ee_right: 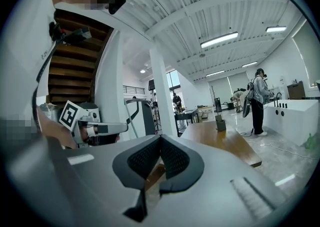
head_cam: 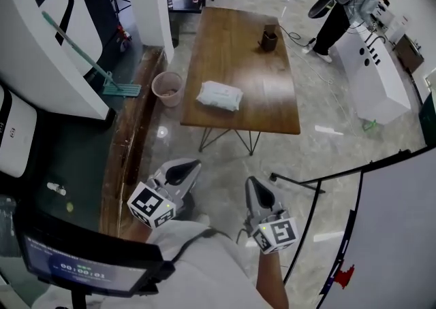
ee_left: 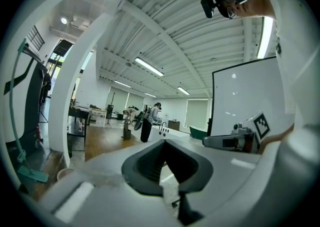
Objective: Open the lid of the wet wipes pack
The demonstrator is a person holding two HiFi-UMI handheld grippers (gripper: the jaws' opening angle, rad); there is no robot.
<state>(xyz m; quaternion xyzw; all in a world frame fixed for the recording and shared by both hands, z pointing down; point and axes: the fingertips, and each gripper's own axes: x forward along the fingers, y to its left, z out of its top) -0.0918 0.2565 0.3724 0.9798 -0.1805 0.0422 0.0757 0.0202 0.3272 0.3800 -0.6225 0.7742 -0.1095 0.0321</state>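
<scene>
The white wet wipes pack (head_cam: 219, 95) lies flat on the near half of the long wooden table (head_cam: 238, 56), lid down. Both grippers hang close to the person's body, well short of the table's near edge. My left gripper (head_cam: 191, 163) points toward the table, its jaws together with nothing between them (ee_left: 162, 143). To its right, my right gripper (head_cam: 252, 182) is likewise shut and empty (ee_right: 160, 138). The right gripper view shows the table (ee_right: 225, 141) ahead, but I cannot make out the pack there.
A dark holder (head_cam: 269, 39) stands at the table's far end. A pink bucket (head_cam: 167, 88) and a mop (head_cam: 122, 88) sit left of the table. A person (head_cam: 337, 15) bends over a white counter (head_cam: 371, 69) at right. A whiteboard (head_cam: 402, 233) stands at near right, a monitor (head_cam: 82, 267) at near left.
</scene>
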